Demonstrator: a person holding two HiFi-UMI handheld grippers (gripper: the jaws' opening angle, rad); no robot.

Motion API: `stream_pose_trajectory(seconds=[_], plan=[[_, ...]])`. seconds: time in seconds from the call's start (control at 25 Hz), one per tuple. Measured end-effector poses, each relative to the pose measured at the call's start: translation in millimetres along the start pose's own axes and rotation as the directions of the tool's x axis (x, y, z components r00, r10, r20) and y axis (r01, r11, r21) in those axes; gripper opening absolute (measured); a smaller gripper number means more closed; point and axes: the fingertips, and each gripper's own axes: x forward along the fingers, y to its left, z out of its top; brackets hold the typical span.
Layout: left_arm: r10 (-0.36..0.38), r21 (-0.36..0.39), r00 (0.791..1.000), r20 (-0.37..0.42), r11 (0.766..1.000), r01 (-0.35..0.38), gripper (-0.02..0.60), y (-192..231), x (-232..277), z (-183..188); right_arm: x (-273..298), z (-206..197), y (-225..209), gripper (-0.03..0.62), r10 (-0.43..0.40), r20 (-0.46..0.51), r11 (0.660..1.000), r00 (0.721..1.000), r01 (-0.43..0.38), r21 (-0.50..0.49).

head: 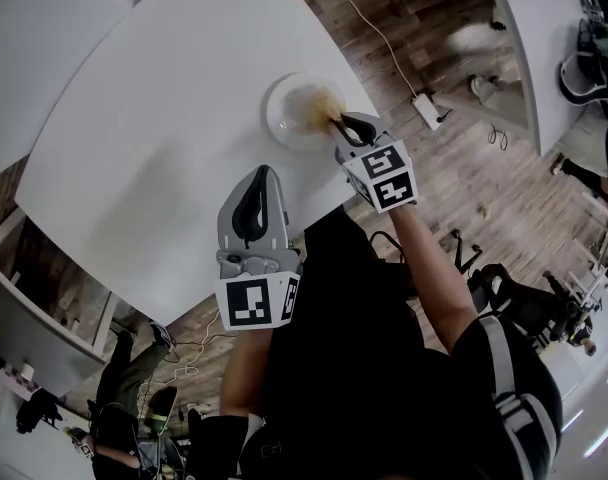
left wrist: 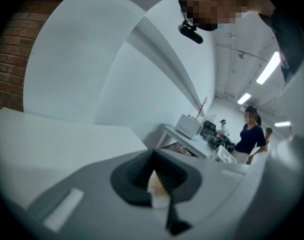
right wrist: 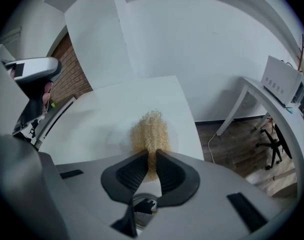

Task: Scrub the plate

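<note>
The right gripper (right wrist: 152,158) has its jaws closed almost fully on the near end of a golden, wiry scrubber (right wrist: 151,130). Only a narrow gap, filled by the fibres, remains between the dark pads. The bushy rest of the scrubber sticks out straight ahead of the jaw tips and presses onto a white plate (head: 282,116). The plate lies directly beyond and under those tips, on the white table (head: 154,148), near its edge.

The left gripper (left wrist: 155,166) is held well apart from the plate, nearer the person, and above the table edge. Its jaws are drawn together, and a pale scrap (left wrist: 158,188) with a yellowish tinge is pinched between the pads, close behind the tips. I cannot tell what the scrap is. Beyond these jaws lie only a white wall and a far room with people at desks.
</note>
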Motion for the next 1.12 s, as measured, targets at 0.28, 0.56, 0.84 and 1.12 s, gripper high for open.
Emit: stream_pose_trajectory(seconds=[0.28,0.56,0.84,1.12], plan=[[-0.019,0.014,1.000,0.009,1.000,0.019,0.005,-7,-4,4,-17,7,-9,0.043,-0.040,0.041,0.999,0.998,0.040,0.020],[-0.055,0.047,0.997,0.045,0.997,0.053,0.005,-18,-8,25,-44,26,0,0.043,-0.058,0.126,0.998,0.990,0.053,0.041],[-0.093,0.083,0.993,0.073,0.993,0.087,0.004,-42,-18,42,-87,43,8,0.043,-0.074,0.226,0.996,0.971,0.059,0.071],[-0.122,0.117,0.989,0.089,0.987,0.111,0.005,-63,-24,51,-121,43,14,0.043,-0.079,0.281,0.993,0.956,0.051,0.104]])
